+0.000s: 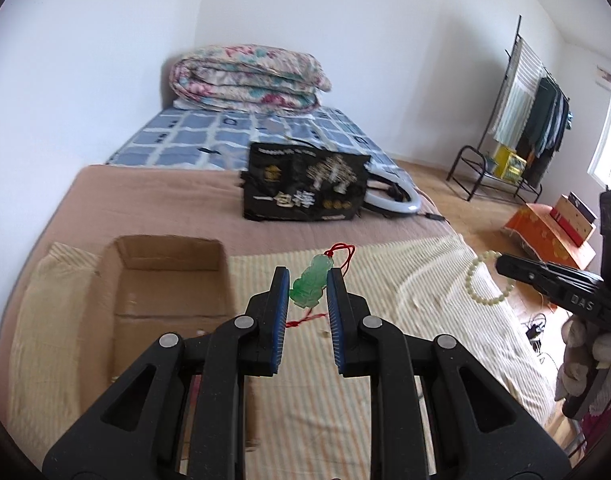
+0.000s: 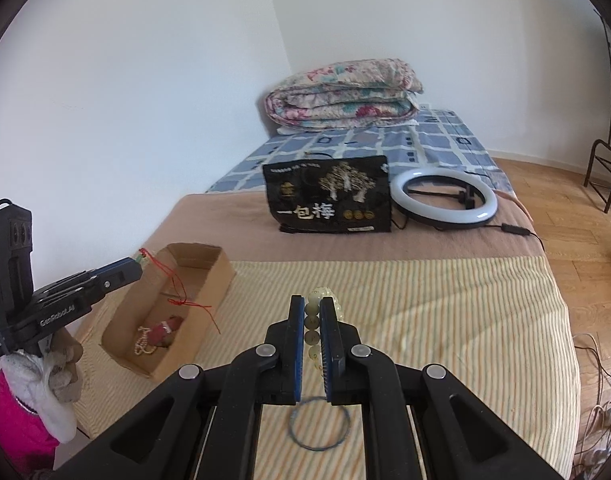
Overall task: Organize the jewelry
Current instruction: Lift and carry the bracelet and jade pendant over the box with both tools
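Nearest my right camera, a thin blue ring lies on the striped cloth, just below my fingers and not yet collected. My right gripper is clenched on the pale bead bracelet, the beads pinched in a row between the blue pads so the loop hangs free on either side; I judge it is lifted off the cloth, ready to carry.

Left of that sits the cardboard box, the landmark here and surely the destination: a beaded chain and a red piece already lie in its near end.

My left gripper grips the green jade pendant by its sides, red cord trailing. In the right view it hovers at the box's far left corner with the cord dangling over the opening, so I judge this piece is about to be dropped in.

Beyond the box stand a black bag and a ring light, then a folded quilt farthest off.
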`<move>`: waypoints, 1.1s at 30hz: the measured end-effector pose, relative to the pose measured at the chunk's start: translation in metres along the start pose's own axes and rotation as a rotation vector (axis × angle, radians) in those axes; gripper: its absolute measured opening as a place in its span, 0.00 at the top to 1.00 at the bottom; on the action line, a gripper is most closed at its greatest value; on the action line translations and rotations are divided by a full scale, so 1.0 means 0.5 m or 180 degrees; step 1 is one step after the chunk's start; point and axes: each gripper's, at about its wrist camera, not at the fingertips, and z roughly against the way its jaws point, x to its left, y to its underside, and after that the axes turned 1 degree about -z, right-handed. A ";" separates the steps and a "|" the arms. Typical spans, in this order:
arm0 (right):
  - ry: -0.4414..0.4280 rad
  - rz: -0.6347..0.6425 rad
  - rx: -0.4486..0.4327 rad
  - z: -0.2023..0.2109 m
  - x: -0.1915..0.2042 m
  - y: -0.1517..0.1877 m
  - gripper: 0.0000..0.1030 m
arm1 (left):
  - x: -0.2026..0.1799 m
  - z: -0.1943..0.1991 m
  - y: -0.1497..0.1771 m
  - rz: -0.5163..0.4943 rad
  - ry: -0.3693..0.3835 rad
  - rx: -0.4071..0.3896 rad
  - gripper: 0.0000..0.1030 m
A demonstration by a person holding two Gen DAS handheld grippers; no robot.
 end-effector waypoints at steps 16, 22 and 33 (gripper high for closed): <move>-0.0403 0.0324 0.0100 -0.076 0.212 -0.045 0.95 | 0.199 0.018 -0.020 0.0270 -0.0390 -0.0036 0.83; -0.0512 0.0397 0.0206 -0.145 0.266 -0.061 0.95 | 0.250 0.006 -0.012 0.0315 -0.0477 -0.0001 0.83; -0.0636 0.0444 0.0453 -0.293 0.333 -0.076 0.95 | 0.301 -0.034 0.021 0.0378 -0.0506 0.0137 0.83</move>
